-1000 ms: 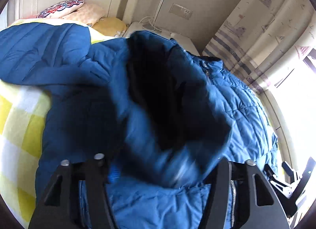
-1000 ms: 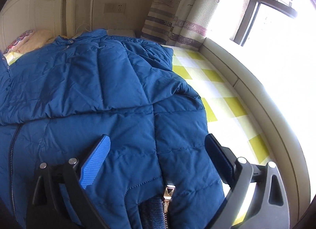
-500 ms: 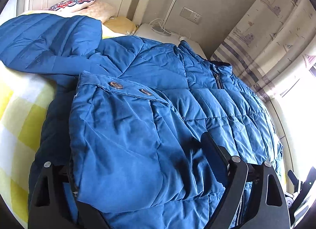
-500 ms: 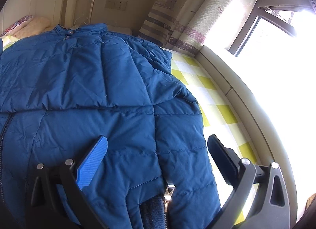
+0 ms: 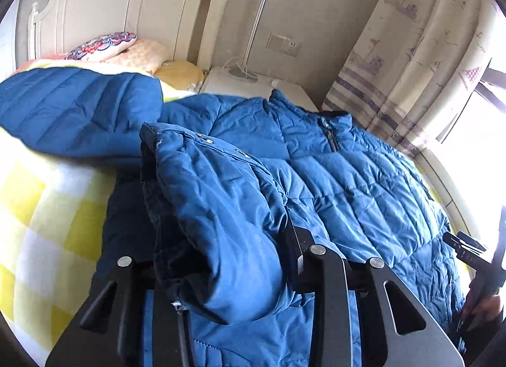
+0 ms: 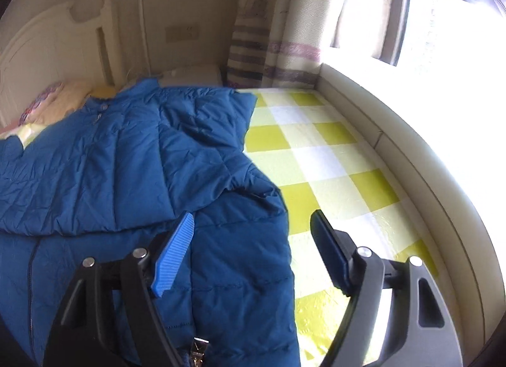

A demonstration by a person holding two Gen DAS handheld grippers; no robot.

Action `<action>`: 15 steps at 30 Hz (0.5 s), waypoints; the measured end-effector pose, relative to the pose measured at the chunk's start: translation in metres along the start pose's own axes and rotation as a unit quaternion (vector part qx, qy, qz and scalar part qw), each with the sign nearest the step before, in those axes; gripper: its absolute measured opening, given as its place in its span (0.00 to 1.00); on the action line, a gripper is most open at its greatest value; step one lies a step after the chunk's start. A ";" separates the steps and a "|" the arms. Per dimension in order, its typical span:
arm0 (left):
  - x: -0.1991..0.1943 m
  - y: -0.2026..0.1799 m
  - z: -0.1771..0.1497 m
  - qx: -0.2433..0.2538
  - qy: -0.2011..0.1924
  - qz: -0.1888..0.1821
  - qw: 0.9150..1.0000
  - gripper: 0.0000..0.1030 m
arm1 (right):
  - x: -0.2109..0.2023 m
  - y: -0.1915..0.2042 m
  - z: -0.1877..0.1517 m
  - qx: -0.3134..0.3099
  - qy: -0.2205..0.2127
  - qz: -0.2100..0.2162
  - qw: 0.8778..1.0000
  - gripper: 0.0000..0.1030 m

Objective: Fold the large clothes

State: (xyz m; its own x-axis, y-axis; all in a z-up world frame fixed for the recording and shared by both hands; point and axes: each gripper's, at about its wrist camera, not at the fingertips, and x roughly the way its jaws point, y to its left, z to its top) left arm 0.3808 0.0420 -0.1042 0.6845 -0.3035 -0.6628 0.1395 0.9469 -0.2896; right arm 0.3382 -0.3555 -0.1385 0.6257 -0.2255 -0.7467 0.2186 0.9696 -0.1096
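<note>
Nearest, the left gripper (image 5: 221, 272) has its fingers clamped on a folded sleeve (image 5: 218, 209) of the blue jacket (image 6: 120, 158). The right gripper (image 6: 253, 253) hovers with fingers spread. The jacket lies across the checked bed (image 6: 319, 158), with pillows (image 5: 104, 49) far left.

Jacket (image 5: 332, 177): we see blue quilted padding, lying flat, zipped.
Sleeve (image 5: 215, 209): folded across the front.
Hem (image 6: 240, 288): we find it over the bed edge.

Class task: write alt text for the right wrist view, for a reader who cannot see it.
An open right gripper hovers over the edge of a blue puffer jacket spread on a yellow-and-white checked bedspread. Behind are a white headboard, striped curtains and a bright window.
</note>
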 end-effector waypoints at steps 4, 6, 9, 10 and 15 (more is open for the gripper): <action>0.010 0.013 -0.008 -0.040 0.017 -0.023 0.999 0.46 | -0.009 -0.005 0.008 0.026 -0.041 -0.004 0.999 0.71; 0.003 0.012 -0.007 -0.035 0.013 -0.023 0.999 0.54 | -0.026 -0.015 0.010 0.075 -0.075 -0.015 0.994 0.70; -0.022 -0.004 -0.004 -0.002 -0.038 0.104 0.994 0.65 | -0.039 -0.009 0.020 0.080 -0.096 -0.020 0.992 0.73; -0.035 -0.012 -0.002 0.004 -0.078 0.156 0.985 0.70 | -0.038 0.000 0.025 0.060 -0.097 -0.012 0.993 0.73; -0.061 -0.048 0.011 0.052 -0.155 0.175 0.971 0.85 | -0.007 0.055 0.039 -0.042 -0.067 0.031 0.996 0.69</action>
State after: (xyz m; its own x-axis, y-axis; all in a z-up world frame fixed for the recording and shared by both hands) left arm 0.3401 0.0159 -0.0422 0.8833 0.0691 -0.4638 -0.0795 0.9968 -0.0029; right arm 0.3752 -0.3042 -0.1132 0.7322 -0.1697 -0.6596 0.1163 0.9854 -0.1245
